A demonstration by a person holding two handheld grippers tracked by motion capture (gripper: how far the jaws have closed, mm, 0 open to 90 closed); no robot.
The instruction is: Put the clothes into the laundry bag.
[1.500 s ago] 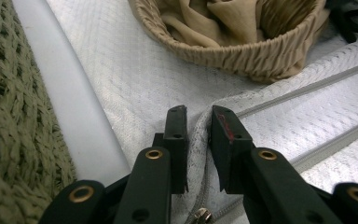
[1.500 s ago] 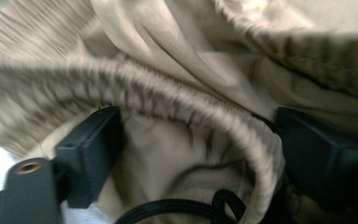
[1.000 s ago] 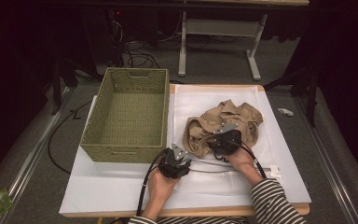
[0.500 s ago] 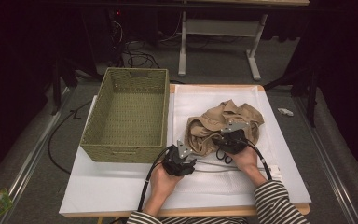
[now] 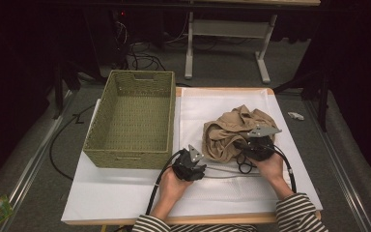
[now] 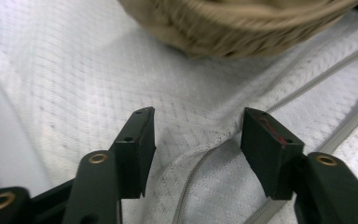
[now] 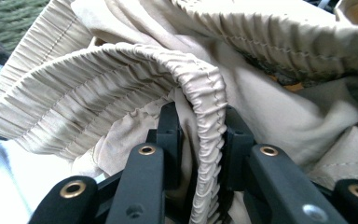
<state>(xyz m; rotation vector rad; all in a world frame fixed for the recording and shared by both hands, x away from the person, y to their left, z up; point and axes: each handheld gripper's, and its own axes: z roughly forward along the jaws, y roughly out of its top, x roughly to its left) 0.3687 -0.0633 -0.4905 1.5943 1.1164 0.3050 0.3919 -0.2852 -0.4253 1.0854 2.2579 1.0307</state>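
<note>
Tan garment elastic band pinched in right hand-held gripper, left hand-held gripper spread wide just beside it

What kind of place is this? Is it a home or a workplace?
Probably a lab or recording studio, not a home. The white work table stands on grey carpet between dark curtains, loose cables lie on the floor behind it, and a person works on a beige garment with the handheld right gripper.

A lab: black curtains, floor cables (tangled), desk frame.
</note>
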